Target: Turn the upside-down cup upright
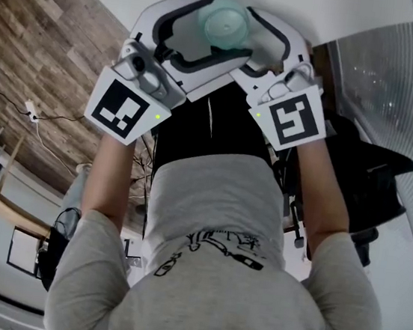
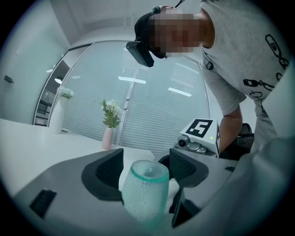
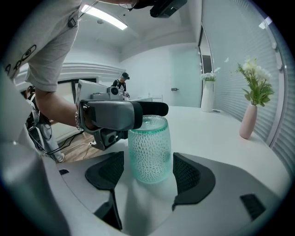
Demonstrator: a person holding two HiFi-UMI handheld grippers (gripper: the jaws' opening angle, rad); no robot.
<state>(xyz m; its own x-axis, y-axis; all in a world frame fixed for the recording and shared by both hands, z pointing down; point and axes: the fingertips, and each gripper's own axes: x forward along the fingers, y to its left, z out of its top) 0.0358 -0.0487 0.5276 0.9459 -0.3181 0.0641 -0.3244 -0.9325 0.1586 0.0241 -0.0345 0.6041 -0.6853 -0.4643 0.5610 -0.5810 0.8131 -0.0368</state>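
A teal dimpled glass cup [image 1: 225, 21] stands on the white table, a teal rim at its upper end. My left gripper [image 2: 146, 161] points level and straddles the cup [image 2: 144, 191] near its top. The cup almost fills the gap, but a white sliver shows beside one pad, so the jaws stand open. My right gripper [image 3: 148, 161] slants down from the opposite side, open around the cup [image 3: 150, 150] lower down, with a thin gap on each side. In the head view the left gripper [image 1: 229, 24] and right gripper [image 1: 243, 43] meet around the cup.
A pink vase [image 3: 249, 120] with flowers and a tall white vase [image 3: 207, 97] stand further back on the table [image 3: 216, 129]. Blinds cover the glass wall behind them. The table's near edge lies just below the grippers, above wood floor [image 1: 49, 42] with cables.
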